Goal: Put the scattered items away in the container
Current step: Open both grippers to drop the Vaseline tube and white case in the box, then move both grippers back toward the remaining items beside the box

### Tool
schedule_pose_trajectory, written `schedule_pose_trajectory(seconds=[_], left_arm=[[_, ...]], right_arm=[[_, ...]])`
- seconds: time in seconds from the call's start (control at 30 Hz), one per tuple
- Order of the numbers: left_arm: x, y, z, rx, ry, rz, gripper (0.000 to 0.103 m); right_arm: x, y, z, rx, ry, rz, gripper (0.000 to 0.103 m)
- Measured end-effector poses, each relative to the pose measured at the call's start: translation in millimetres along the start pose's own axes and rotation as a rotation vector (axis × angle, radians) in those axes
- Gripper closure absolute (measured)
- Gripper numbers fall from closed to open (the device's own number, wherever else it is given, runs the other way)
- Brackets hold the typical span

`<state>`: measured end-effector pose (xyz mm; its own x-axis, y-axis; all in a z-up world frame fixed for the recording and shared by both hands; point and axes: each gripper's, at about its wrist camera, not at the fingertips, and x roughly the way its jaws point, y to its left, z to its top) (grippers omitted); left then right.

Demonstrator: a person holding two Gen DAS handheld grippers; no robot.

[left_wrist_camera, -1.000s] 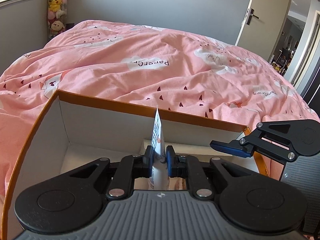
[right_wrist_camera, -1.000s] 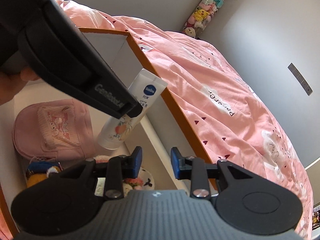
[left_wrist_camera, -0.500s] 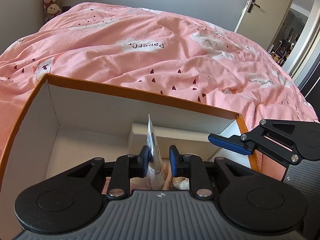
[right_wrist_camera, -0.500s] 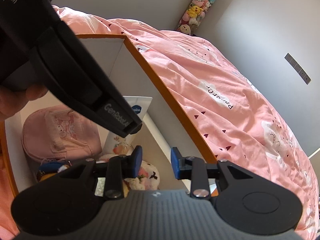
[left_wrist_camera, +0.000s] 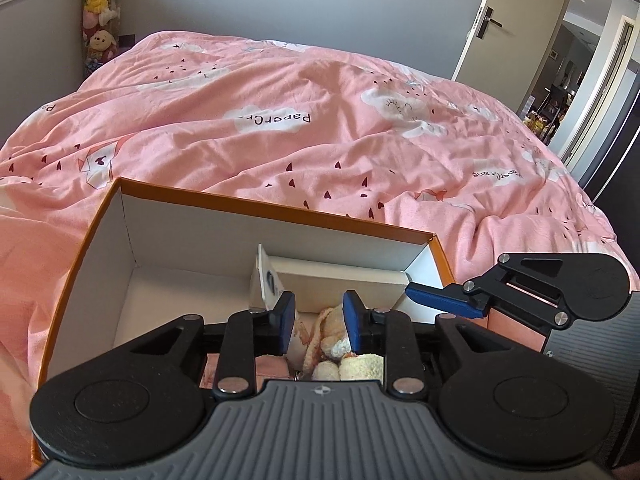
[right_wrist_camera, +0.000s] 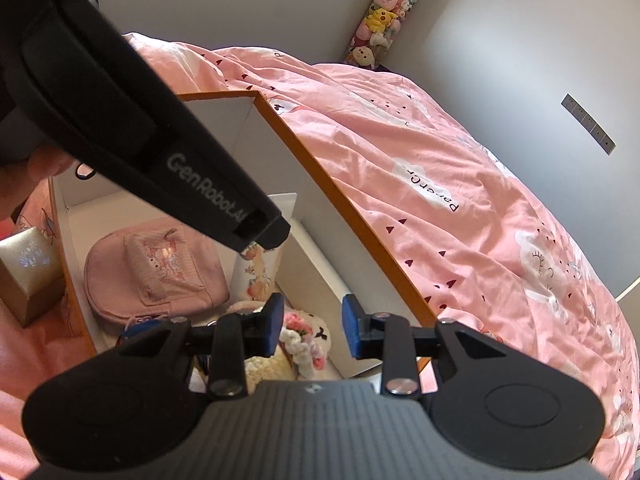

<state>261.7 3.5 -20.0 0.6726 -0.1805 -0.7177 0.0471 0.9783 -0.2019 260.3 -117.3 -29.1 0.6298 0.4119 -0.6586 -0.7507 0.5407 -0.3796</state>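
1. Left gripper: jaws just been opening; now apart, nothing pressed between the blue pads. Poised over the orange-edged cardboard box, above its contents.
2. Lotion tube: released, inside the box, leaning tilted against the low white inner divider by the far wall, crimped end uppermost. Just left of the left gripper's left pad, not gripped. In the right wrist view, tube partly hidden behind the left gripper's body, decorated lower part showing.
3. Right gripper: jaws apart by a narrow gap, nothing held between them. Positioned above the box's near right corner; seen in the left wrist view beside the right-hand wall.
4. Box contents: pink pouch flat on the floor toward the left wall; cream plush toy at the near end, beside the tube's base; a blue item partly visible beneath the pouch's near edge, identity not determinable.
5. Box resting on the pink duvet, near the bed's near edge.
6. Small gold-and-white carton standing on the duvet outside the box's left wall.
7. Person's fingers visible on the left gripper's handle.
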Motion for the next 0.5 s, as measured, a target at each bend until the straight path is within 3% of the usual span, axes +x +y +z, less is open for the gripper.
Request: schedule_pose_trajectory(seconds=[0.3,0.5], left_arm=[[-42.0,-5.3,-11.3,0.027,-0.007,0.018,0.073],[-65.2,-9.8,-22.0,0.033,-0.013,0.027,0.073]], right_arm=[[-39.6,5.9,0.4,0.127,0.008,0.012,0.069],[-68.7,13.3,-1.8,0.224,-0.005,0.024,0.063]])
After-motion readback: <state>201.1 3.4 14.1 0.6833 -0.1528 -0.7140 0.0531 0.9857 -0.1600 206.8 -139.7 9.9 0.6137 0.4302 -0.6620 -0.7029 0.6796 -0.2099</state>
